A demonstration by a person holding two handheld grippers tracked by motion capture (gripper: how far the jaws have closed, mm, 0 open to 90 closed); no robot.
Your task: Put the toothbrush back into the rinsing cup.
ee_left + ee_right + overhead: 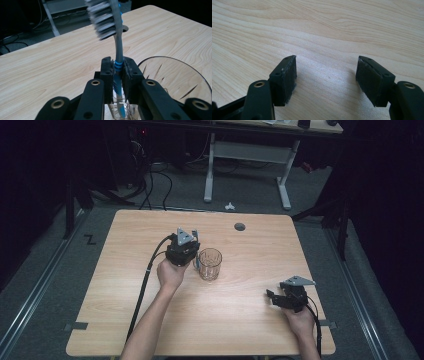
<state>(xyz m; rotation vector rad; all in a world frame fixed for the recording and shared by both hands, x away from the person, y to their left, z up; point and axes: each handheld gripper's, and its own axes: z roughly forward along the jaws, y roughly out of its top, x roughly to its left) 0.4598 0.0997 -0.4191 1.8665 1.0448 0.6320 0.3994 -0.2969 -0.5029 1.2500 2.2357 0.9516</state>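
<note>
Toothbrush (pixel 117 45): slim grey handle with blue ribbed grip bands, flat head of grey-white bristles at the top, bristles facing left in the left gripper view. Held upright, handle clamped between the two black jaws of the left gripper (pixel 117 75); lower end of the handle reaches down just beside the glass wall.

Glass mug (pixel 210 264): clear, round rim, cut facets in the wall, side handle. Stands near the middle of the table (pixel 250 320), immediately right of the left gripper (pixel 183 251).

Table: pale wood-grain laminate, rounded corners, one round cable hole (pixel 240 226) near the far edge.

Right gripper (pixel 325 77): jaws spread wide, nothing between them, flat dark rubbery pads, low over bare tabletop near the right front corner.
</note>
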